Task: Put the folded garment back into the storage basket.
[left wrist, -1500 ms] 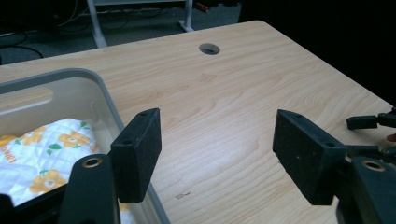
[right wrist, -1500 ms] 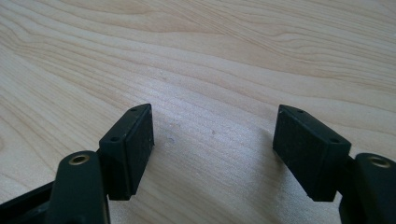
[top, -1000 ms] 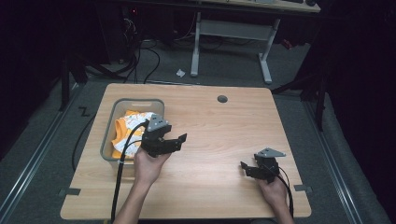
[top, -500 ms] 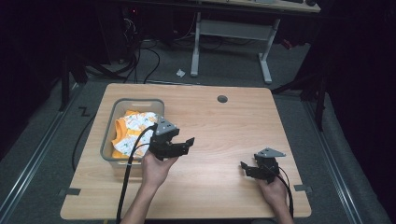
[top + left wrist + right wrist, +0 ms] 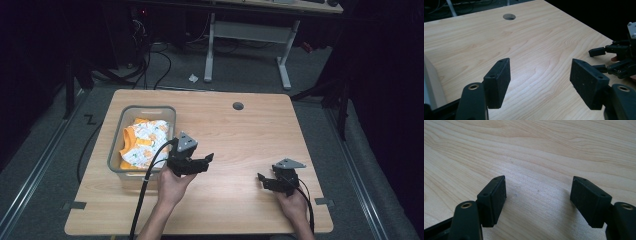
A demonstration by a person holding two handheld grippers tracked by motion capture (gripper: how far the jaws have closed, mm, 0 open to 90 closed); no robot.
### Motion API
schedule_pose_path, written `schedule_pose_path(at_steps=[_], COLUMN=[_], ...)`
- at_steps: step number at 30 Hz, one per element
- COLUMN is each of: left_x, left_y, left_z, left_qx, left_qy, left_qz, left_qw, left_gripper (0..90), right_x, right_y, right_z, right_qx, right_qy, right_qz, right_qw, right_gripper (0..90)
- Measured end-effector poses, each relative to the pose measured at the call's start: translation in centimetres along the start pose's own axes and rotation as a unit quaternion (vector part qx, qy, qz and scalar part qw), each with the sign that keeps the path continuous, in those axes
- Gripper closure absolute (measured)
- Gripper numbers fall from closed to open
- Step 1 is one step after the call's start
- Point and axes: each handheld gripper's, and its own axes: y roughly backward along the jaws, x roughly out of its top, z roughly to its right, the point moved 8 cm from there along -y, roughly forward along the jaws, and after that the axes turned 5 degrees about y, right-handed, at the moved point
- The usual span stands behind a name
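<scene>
No readable text, label or number anywhere.

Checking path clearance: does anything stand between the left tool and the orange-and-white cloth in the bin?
Yes: the bin's near wall stands between the open, empty left tool and the cloth, which lies inside it.

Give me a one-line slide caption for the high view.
Two open handheld grippers, left gripper and right gripper, over a wooden table, beside a clear bin holding an orange-and-white garment.
</scene>
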Motion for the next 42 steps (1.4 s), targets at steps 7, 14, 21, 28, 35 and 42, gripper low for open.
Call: schedule_pose_path(at_steps=[7, 14, 21, 28, 35, 42], left_x=[-0.7, -1.2, -1.7, -2.9, -4.0, -4.8], left_y=[-1.0, -1.4, -2.0, -2.6, -3.2, -4.0], left_z=[0.6, 0.8, 0.9, 1.2, 1.4, 1.5], left_qx=[-0.016, -0.027, -0.033, -0.039, -0.043, -0.042], left_qy=[0.004, 0.007, 0.015, 0.014, 0.019, 0.026], left_qz=[-0.009, -0.012, -0.015, -0.026, -0.033, -0.039], left_qw=[0.9998, 0.9995, 0.9992, 0.9988, 0.9983, 0.9980], left_gripper=[33.4, 33.4, 33.3, 33.3, 33.3, 33.4], right_x=[0.0, 0.0, 0.0, 0.0, 0.0, 0.0], right_y=[0.0, 0.0, 0.0, 0.0, 0.0, 0.0], right_z=[0.0, 0.0, 0.0, 0.0, 0.0, 0.0], right_qx=[0.000, 0.000, 0.000, 0.000, 0.000, 0.000], right_qy=[0.000, 0.000, 0.000, 0.000, 0.000, 0.000], right_qz=[0.000, 0.000, 0.000, 0.000, 0.000, 0.000], right_qw=[1.0000, 1.0000, 1.0000, 1.0000, 1.0000, 1.0000], right_gripper=[29.3, 29.3, 29.3, 29.3, 29.3, 29.3])
